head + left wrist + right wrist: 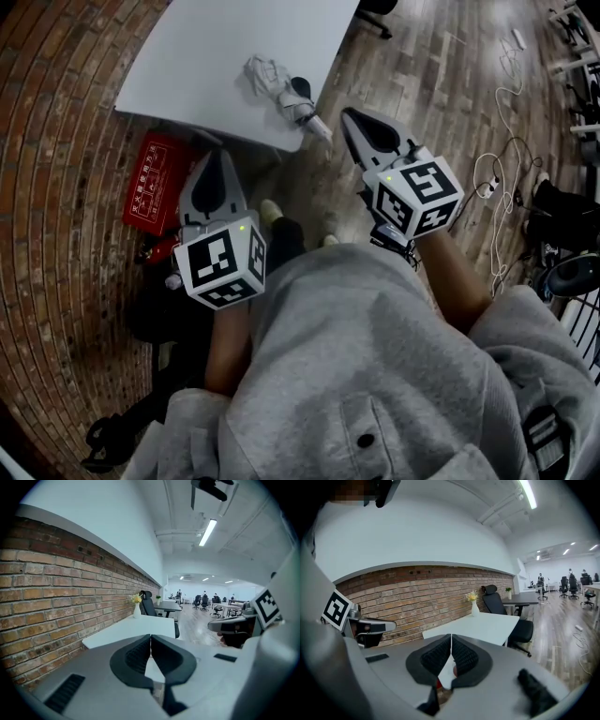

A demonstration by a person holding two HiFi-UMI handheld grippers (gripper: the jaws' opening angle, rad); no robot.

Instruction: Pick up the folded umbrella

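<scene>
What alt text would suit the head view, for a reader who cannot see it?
Seen from above, a person in a grey sweatshirt holds the left gripper and the right gripper, both shut and empty, pointing toward a white table where the folded umbrella lies near the close edge. A red box sits beside the table.

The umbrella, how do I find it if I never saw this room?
Find the white table next to the brick wall. The folded umbrella lies at its near edge, by the corner. It is a crumpled whitish bundle with a dark bit, nothing like the flat red box on the floor.
</scene>
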